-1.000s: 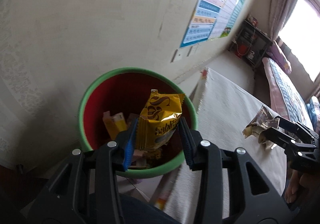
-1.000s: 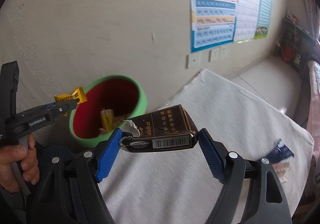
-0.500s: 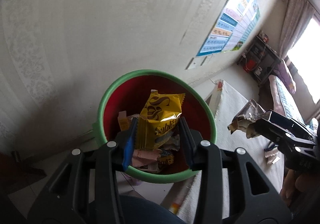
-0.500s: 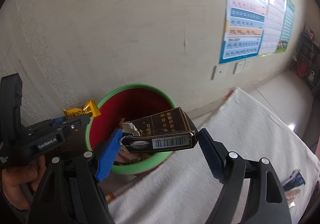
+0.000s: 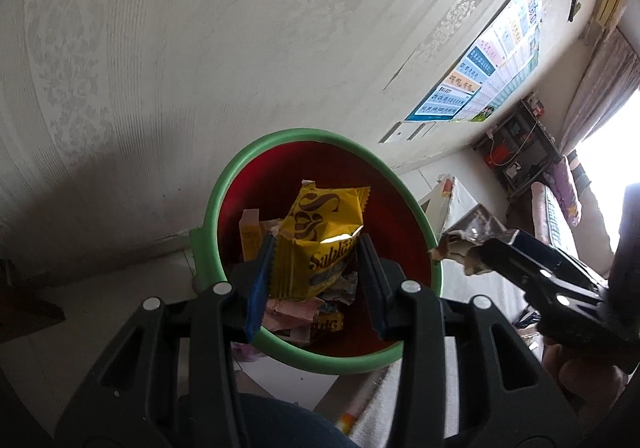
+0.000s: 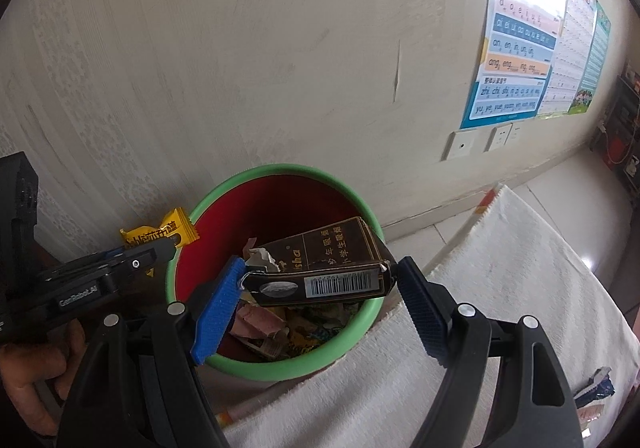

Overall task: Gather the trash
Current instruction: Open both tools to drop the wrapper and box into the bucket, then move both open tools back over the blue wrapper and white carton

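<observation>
A trash bin with a green rim (image 5: 224, 184) (image 6: 360, 204) and red inside stands by the wall, holding several wrappers. My left gripper (image 5: 314, 268) is shut on a yellow snack wrapper (image 5: 320, 236) and holds it above the bin's opening; the wrapper also shows in the right wrist view (image 6: 160, 236) at the bin's left rim. My right gripper (image 6: 320, 288) is shut on a brown torn carton (image 6: 328, 268) and holds it over the bin's near side. The carton's torn end shows in the left wrist view (image 5: 464, 244).
A white cloth-covered table (image 6: 500, 308) lies right of the bin, with a blue wrapper (image 6: 596, 388) near its right edge. The wall (image 6: 280, 48) behind carries a poster (image 6: 520, 60) and sockets (image 6: 460, 144). Dark furniture (image 5: 516, 156) and a bed (image 5: 560, 216) stand farther off.
Both grippers have moved closer to the bin with their loads; the bin is now larger and more centred in both views. The right gripper's carton now hangs over the bin's opening.
</observation>
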### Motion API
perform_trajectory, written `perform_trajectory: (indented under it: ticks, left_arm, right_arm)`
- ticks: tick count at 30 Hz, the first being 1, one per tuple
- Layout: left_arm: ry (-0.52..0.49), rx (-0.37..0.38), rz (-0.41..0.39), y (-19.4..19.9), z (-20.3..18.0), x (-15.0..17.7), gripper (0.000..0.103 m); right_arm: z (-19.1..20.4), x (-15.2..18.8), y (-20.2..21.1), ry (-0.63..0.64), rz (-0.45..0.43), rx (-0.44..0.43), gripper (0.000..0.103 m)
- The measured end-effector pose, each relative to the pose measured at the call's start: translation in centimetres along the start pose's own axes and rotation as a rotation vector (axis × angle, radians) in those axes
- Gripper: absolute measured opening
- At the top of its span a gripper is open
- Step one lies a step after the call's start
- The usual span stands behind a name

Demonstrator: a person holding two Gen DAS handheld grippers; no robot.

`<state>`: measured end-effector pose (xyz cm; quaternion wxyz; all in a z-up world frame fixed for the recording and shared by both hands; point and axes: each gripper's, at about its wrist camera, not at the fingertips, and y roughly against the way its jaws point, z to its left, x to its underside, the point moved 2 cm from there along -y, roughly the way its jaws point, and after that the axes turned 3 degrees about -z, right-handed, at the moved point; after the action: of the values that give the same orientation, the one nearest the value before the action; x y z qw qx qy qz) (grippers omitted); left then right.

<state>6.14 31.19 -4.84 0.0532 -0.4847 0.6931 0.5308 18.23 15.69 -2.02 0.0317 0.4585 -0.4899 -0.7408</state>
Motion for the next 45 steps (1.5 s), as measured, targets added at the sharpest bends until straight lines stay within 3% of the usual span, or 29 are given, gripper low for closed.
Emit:
perform_trajectory:
  ticks: [9, 15, 22, 33, 45]
  left_arm:
    - [0.039, 0.003, -0.005, 0.3, 0.9, 0.0, 0.044]
    - [0.042, 0.022, -0.029, 0.9, 0.9, -0.1, 0.077]
    - [0.02, 0.024, -0.04, 1.2, 0.4, 0.1, 0.097]
    - [-0.111, 0.024, -0.005, 1.1, -4.5, 1.7, 0.097]
    - [-0.243, 0.097, 0.059, -0.6, -12.6, 4.8, 0.097]
  right_arm:
    - [1.2, 0.0, -2.2, 0.031, 0.037, -0.012, 0.076]
    - [1.5, 0.4, -2.8, 0.058, 0.057, 0.013, 0.086]
    - [0.3, 1.5, -1.4, 0.022, 0.05, 0.036, 0.093]
    - [-2.7, 6.0, 2.6, -0.04, 0.052, 0.077, 0.094]
    - [-11.7, 12.3, 7.7, -0.22, 0.052, 0.203, 0.094]
